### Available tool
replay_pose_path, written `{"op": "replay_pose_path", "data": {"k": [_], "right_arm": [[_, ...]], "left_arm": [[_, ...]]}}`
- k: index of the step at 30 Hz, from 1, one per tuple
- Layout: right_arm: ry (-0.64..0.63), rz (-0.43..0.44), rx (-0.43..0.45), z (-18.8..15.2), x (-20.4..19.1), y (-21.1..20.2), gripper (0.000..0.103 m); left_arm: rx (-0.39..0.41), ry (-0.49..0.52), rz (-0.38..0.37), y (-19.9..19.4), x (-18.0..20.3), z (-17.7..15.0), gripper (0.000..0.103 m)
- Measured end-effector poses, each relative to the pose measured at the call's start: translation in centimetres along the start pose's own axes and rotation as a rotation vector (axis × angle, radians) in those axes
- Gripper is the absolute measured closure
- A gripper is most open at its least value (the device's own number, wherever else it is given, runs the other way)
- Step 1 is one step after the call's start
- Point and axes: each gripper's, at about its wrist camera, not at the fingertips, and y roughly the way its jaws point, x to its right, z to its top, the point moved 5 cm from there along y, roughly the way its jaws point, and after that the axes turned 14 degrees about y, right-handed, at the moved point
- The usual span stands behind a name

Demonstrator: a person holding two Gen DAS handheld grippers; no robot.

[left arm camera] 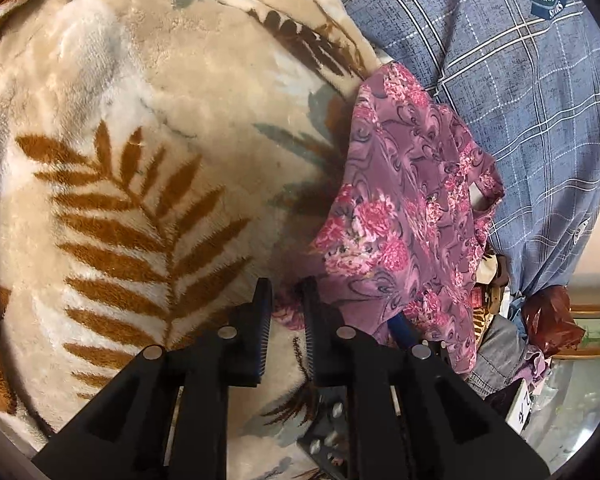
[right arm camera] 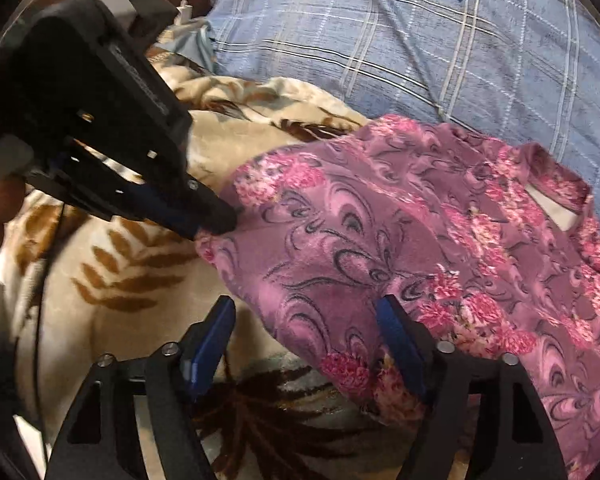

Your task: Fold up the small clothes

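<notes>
Across the leaf-patterned blanket [right arm camera: 112, 280], partly up against the blue plaid pillow [right arm camera: 380, 52], your purple floral garment [right arm camera: 380, 220] lies spread, its long axis running from the near corner toward the neckline by the pillow. Your left gripper [right arm camera: 214, 226] pinches that near corner, fingers nearly closed on the cloth. Your right gripper [right arm camera: 306, 332] stands spread over the lower hem, one finger resting on the fabric, nothing clamped. The hem lies just ahead of it, so the right is nearer for the next grasp.
</notes>
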Motion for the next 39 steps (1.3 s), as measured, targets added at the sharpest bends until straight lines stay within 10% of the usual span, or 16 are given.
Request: {"op": "replay_pose_path", "data": {"k": [14, 39], "right_arm": [[0.006, -0.079, 0.017, 0.1, 0.4, -0.7, 0.068], [0.024, -0.017, 0.019, 0.7, 0.3, -1.3, 0.048]], "left_arm": [[-0.013, 0.025, 0.004, 0.4, 0.4, -0.2, 0.091], [-0.018, 0.018, 0.016, 0.6, 0.2, -0.1, 0.091]]}}
